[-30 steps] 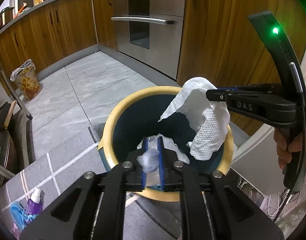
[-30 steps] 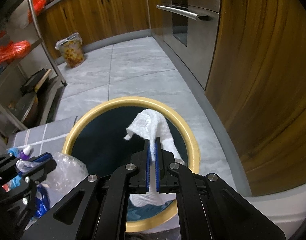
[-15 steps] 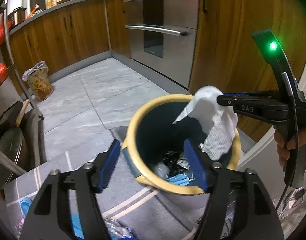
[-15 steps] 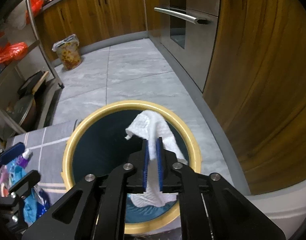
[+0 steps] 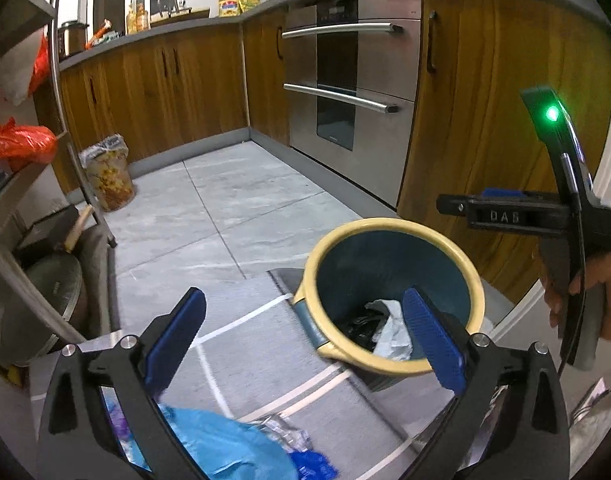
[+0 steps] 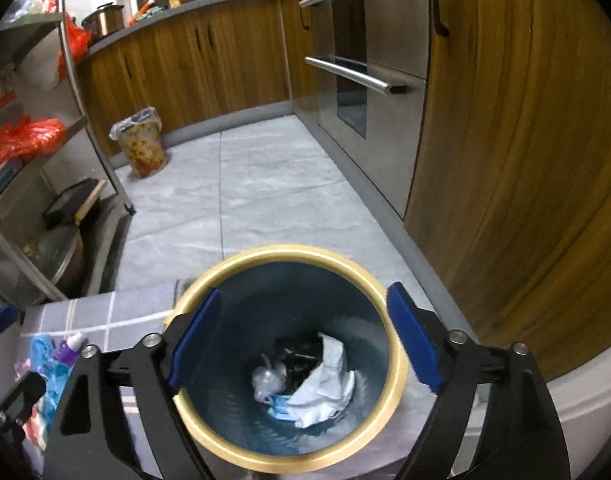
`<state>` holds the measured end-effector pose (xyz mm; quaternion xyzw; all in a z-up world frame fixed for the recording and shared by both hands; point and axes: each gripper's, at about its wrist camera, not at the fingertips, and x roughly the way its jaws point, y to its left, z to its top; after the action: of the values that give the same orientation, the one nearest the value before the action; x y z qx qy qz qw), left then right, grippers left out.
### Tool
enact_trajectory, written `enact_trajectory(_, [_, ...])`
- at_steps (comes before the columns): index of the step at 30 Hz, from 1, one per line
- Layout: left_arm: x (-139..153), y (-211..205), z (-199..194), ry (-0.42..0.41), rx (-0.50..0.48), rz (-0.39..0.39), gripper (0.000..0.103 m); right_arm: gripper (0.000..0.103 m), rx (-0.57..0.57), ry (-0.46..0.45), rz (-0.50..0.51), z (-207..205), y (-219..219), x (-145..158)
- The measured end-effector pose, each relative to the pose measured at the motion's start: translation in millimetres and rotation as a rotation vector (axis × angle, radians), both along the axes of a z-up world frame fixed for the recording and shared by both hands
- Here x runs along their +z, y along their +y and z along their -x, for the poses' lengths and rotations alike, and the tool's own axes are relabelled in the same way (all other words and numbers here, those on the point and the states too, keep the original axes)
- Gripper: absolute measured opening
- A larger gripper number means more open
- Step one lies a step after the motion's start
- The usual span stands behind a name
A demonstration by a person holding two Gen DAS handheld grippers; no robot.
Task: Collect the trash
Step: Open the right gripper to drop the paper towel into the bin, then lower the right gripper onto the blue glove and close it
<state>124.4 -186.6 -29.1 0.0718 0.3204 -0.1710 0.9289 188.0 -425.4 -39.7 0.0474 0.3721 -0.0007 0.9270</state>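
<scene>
Both tongs are empty and their jaws are opening, nothing between the pads. Left tongs [image 5: 305,344] hang over the grey checked mat [image 5: 241,344], blue pads spread wide. Right tongs [image 6: 305,344] sit directly above the bin [image 6: 397,364], pads framing its yellow rim at 9 and 3 o'clock in the right wrist view.

Inside the bin: white paper towel [image 6: 325,376] crumpled on the bottom, next to a clear plastic wad [image 6: 267,380], something black [image 6: 295,356] and a blue mask edge [image 6: 279,404]. That trash looks deposited.

Remaining trash lies on the mat. In the left wrist view a blue plastic bag [image 5: 225,444] sits at 6 o'clock, low between and under the left fingers, with a crinkled clear wrapper [image 5: 285,436] touching its right side and a darker blue scrap [image 5: 311,468] just beside. Bag's long axis runs roughly 9 to 3 across the frame. In the right wrist view the same pile shows at 8 o'clock of the right tongs, with a purple bottle [image 6: 67,350], white cap, on it.

Judgement: the left hand is nearer the pile; the bin lies at 2 o'clock from the left tongs. The next pick likely means dropping the left tongs down and back toward 6 o'clock. The right hand [image 5: 593,292] is visible at 3 o'clock in the left view, holding its handle
</scene>
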Motion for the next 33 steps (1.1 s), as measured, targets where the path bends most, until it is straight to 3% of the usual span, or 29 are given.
enact_trajectory(12, [23, 62, 42, -0.059, 0.050, -0.016, 0.097, 0.094, 0.166, -0.062, -0.018, 15, 71, 24])
enact_trajectory(20, [27, 131, 65, -0.086, 0.163, -0.035, 0.097, 0.095, 0.270, -0.086, -0.023, 22, 125, 35])
enact_trajectory(26, [17, 184, 78, -0.077, 0.258, -0.067, 0.097, 0.095, 0.346, -0.080, -0.022, 27, 174, 36])
enact_trajectory(33, [-10, 241, 82, -0.012, 0.372, -0.110, 0.097, 0.095, 0.402, -0.011, -0.004, 23, 229, 18])
